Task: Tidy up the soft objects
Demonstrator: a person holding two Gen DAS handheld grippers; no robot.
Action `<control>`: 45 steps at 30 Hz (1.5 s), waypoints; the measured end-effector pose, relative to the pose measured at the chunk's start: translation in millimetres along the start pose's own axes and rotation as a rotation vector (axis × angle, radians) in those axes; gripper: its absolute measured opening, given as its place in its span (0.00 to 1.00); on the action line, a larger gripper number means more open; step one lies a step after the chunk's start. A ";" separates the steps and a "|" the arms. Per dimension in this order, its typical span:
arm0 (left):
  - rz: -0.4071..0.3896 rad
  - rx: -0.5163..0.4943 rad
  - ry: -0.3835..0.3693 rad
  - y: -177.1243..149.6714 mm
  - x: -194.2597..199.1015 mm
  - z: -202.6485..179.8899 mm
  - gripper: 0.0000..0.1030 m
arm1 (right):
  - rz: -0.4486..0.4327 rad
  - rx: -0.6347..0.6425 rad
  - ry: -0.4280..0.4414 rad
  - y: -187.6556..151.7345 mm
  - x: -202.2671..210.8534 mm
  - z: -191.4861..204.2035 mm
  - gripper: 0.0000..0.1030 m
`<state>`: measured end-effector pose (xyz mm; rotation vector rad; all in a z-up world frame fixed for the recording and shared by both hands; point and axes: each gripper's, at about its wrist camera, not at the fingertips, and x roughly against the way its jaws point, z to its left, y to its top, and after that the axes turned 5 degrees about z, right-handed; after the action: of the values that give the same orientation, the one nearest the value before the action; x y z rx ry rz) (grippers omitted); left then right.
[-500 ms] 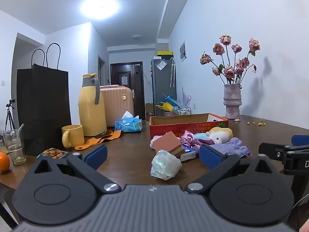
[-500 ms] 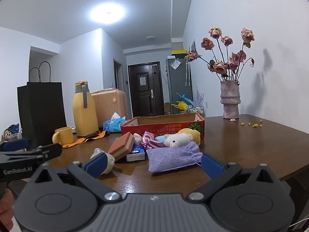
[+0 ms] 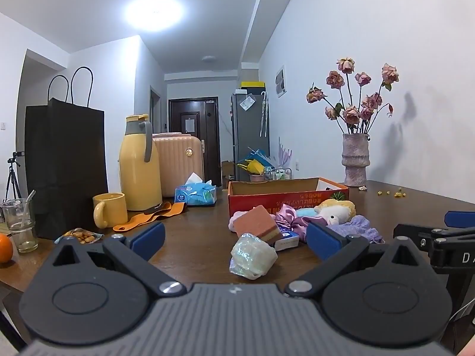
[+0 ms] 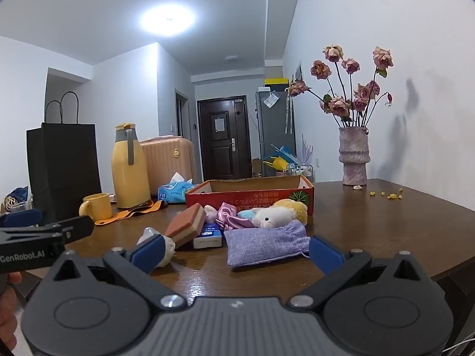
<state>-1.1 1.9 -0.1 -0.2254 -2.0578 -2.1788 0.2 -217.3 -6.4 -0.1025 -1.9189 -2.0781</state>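
While both jaws stand wide and empty, your left gripper (image 3: 236, 238) faces the crinkly wrapped bundle (image 3: 252, 256) and your right gripper (image 4: 236, 249) the purple pouch (image 4: 265, 244). The soft things lie heaped on the surface (image 4: 386, 225) before the red box (image 4: 252, 195), probably their destination.

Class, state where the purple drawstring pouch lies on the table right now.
In the right wrist view the purple pouch lies flat on the table, just beyond the open right gripper, in front of the white plush toy.
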 end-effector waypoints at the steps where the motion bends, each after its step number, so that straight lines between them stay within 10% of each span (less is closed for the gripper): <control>1: 0.001 -0.002 -0.002 0.3 0.1 -0.6 1.00 | 0.001 0.000 0.003 -0.2 0.0 0.3 1.00; 45: -0.005 -0.011 0.005 -1.1 3.5 -1.5 1.00 | 0.001 -0.005 -0.001 -1.3 -1.4 0.0 1.00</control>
<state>-4.8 0.5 -0.6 -0.2163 -2.0464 -2.1915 1.2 -216.9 -8.0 -0.1055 -1.9140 -2.0832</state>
